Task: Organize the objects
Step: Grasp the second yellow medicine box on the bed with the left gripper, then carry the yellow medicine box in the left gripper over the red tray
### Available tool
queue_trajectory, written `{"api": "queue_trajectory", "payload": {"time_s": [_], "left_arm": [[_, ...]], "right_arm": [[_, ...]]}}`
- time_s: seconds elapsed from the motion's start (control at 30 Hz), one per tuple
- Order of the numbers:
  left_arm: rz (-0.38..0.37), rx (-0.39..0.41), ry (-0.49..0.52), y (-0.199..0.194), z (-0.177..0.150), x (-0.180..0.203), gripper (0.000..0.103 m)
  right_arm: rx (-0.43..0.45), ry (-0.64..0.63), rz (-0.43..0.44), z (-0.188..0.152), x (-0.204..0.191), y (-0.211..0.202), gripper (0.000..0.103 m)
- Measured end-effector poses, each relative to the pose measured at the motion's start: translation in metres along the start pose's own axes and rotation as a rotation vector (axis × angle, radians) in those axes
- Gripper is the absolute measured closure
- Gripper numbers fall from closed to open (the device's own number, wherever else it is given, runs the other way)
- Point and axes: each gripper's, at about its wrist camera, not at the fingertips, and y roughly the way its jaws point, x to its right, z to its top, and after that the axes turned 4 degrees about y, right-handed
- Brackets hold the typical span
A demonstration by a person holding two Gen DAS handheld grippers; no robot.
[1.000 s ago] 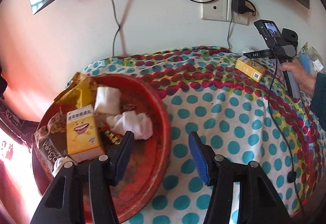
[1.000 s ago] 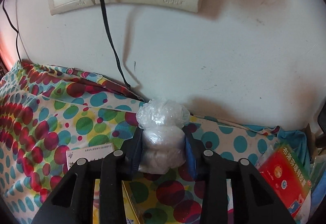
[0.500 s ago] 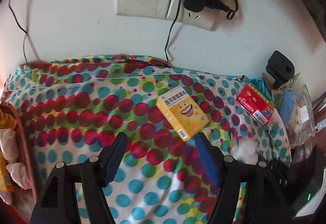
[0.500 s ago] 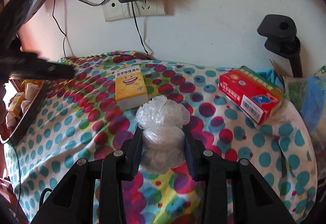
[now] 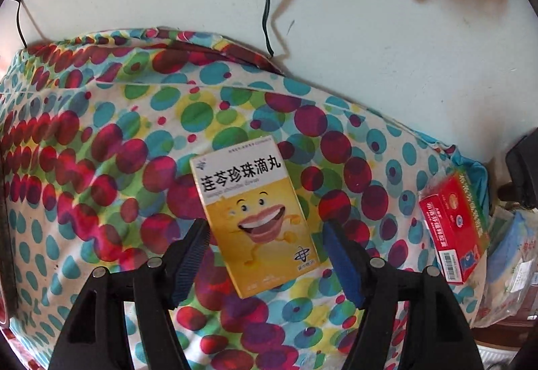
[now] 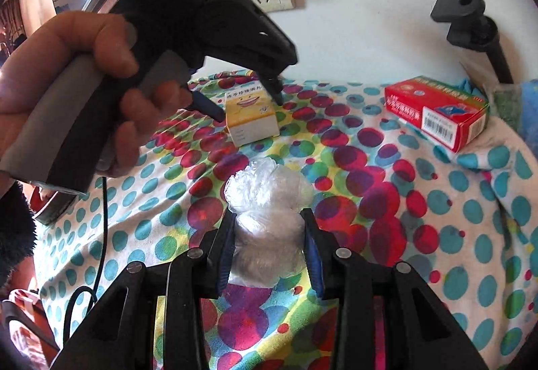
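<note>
So I've swung my left gripper (image 5: 265,255) off the red tray, spread wide over the yellow box (image 5: 254,218) left of the red box (image 5: 452,229); right gripper (image 6: 269,249) clamps the plastic bag (image 6: 269,218) — box next, probably.

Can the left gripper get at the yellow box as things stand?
Probably yes. The left gripper is open astride the yellow box, which lies flat on the dotted cloth with nothing beside it. The red box sits well clear.
</note>
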Motion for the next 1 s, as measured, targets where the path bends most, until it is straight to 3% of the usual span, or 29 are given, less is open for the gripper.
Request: {"api": "queue_trajectory", "payload": {"time_s": [0.23,0.33,0.4,0.53,1.0], "left_arm": [[0.065,0.057,0.011,0.009,-0.004,0.005,0.031],[0.052,0.087,0.030,0.008,-0.007,0.003,0.032],[0.046,0.117,0.036,0.006,-0.010,0.000,0.040],[0.021,0.138,0.057,0.003,-0.013,-0.008,0.045],[0.043,0.196,0.148,-0.023,-0.041,-0.040,0.045]], "right_arm": [[-0.020,-0.002,0.007,0.001,-0.012,0.008,0.068],[-0.063,0.009,-0.006,0.002,-0.016,0.018,0.068],[-0.062,0.020,-0.005,0.003,-0.018,0.020,0.068],[-0.069,0.018,-0.012,0.004,-0.027,0.025,0.068],[-0.075,-0.021,-0.056,0.002,-0.047,0.038,0.068]]}}
